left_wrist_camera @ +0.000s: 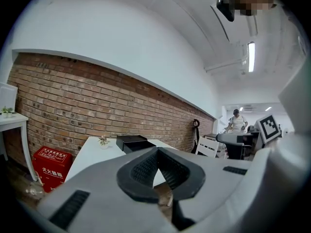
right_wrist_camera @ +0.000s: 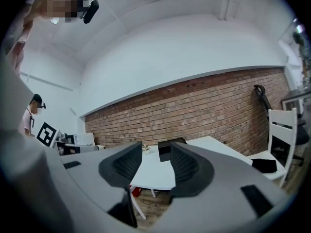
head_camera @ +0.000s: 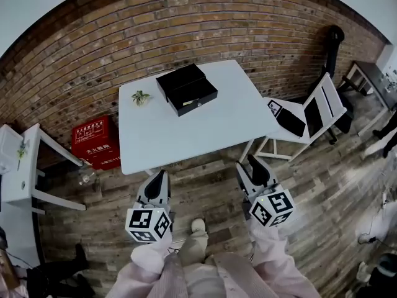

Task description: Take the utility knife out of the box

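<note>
A black box (head_camera: 186, 89) lies with its lid down at the far middle of the white table (head_camera: 186, 135). No utility knife shows in any view. Both grippers hang over the wooden floor, short of the table's near edge and pointing toward it. My left gripper (head_camera: 159, 179) has its tips touching and nothing between them; past it in the left gripper view stands the box (left_wrist_camera: 133, 142). My right gripper (head_camera: 253, 165) is open and empty, and in the right gripper view the box (right_wrist_camera: 164, 151) shows through the gap between its pads.
A small potted plant (head_camera: 141, 97) sits on the table left of the box. A red case (head_camera: 94, 143) stands on the floor by the brick wall. A white folding chair (head_camera: 310, 117) is right of the table, a white side table (head_camera: 18, 166) left.
</note>
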Tool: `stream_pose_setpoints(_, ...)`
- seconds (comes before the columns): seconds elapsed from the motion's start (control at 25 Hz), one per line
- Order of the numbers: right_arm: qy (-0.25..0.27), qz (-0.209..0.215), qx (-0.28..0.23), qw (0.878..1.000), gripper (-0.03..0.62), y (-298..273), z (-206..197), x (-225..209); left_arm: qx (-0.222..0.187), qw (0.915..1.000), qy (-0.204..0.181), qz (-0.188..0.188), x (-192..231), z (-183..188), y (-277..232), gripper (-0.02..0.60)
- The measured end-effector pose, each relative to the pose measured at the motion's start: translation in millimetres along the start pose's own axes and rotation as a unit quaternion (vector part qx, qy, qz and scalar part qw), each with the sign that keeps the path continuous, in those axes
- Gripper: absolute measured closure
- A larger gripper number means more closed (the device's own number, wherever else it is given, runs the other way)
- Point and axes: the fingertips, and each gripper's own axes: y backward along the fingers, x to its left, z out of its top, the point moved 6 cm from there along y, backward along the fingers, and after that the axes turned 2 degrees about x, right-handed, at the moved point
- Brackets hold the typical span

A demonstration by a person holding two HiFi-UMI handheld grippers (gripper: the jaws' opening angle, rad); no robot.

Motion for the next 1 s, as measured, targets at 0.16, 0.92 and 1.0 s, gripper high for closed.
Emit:
stream_pose_setpoints(0.16,-0.003,-0.006,0.004,1.0,0.43,-28.6,0.1,-8.7,-0.001,1.0,0.004,-0.001,18.8,6.4,-25.0,0.589)
stream_pose_setpoints(0.92,-0.007,-0.012,0.012,1.0,0.43,-124.8,-0.9,-24.6,0.002,0.9999,0.011,0.003,82.2,21.3,-94.8,0.589)
stream_pose_setpoints(1.0,-0.007,-0.012,0.015,1.0,0.43,-135.4,-1.6,-29.3,0.005,0.9999,0.013,0.005,85.9,19.7,-103.0,0.589)
